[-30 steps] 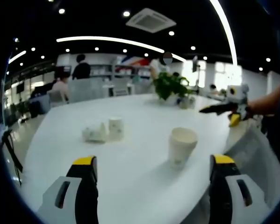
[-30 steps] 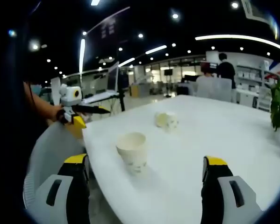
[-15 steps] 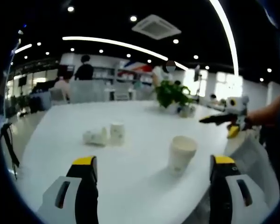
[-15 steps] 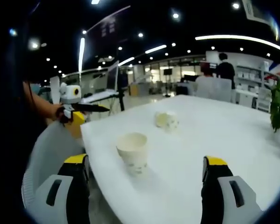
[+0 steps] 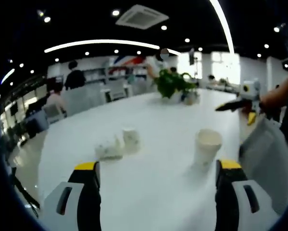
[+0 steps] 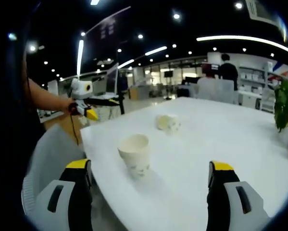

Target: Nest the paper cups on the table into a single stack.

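Both the left gripper [image 5: 156, 185] and right gripper [image 6: 148, 185] are spread wide, gripping nothing. Nearest upright cup [image 5: 207, 147] stands alone on the white table [image 5: 158, 192]; a tipped cup [image 5: 107, 150] and another upright cup [image 5: 131, 139] sit farther back, side by side.

Three paper cups: one near cup [image 5: 206, 146] upright, one small cup [image 5: 131, 139] upright, one tipped cup [image 5: 108, 151].

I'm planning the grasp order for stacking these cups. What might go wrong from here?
The upright paper cup stands near the table edge; a clumsy approach might push it off. The tipped-over cup lies on its side against another upright cup, so gripping either could roll or knock over the other.
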